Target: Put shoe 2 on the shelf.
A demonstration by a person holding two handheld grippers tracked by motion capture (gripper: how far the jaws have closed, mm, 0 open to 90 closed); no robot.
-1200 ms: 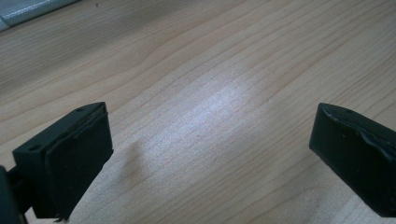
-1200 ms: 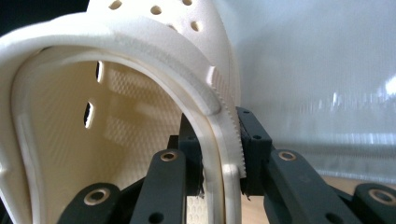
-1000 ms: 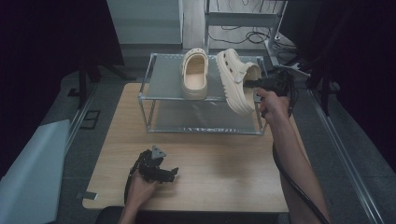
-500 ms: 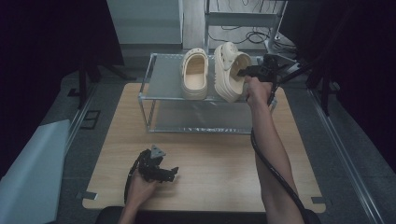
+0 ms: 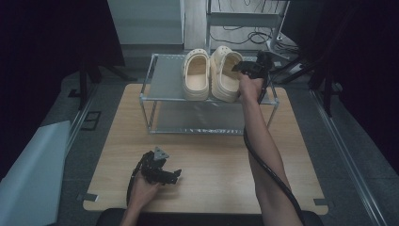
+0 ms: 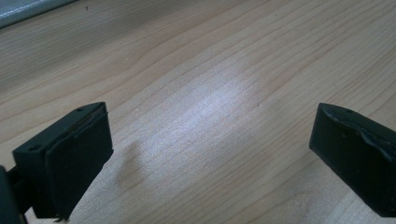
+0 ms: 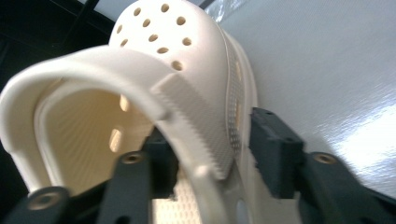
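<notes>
right clog [image 5: 227,74]: cream, perforated toe, set on the top shelf of the rack [image 5: 162,84], toe pointing away from the person, touching or just beside the left clog [image 5: 196,75] of the pair. in the right gripper view the right clog [image 7: 154,93] is seen from the heel end: the heel strap arches across the frame, the ribbed end of the strap and the side wall of the shoe lie between the two black jaws, one jaw inside the shoe, one outside against the shelf side. a gap is seen between the outer jaw and the wall; the jaws have just been opening, and the pads are not seen pressing on the shoe.

right gripper [image 5: 241,67]: held at the heel side of the right clog, at the right end of the shelf; the arm is stretched forward across the table [image 5: 211,150]. the cable trails back along the forearm.

rack: metal frame, two grey shelves, standing on the far half of the table; the lower shelf is seen through the frame in the high view.

left gripper [image 5: 174,176]: rested on the near edge of the table, well apart from the rack. in the left gripper view the jaws are spread wide over bare wood grain [image 6: 210,107], nothing between them.
</notes>
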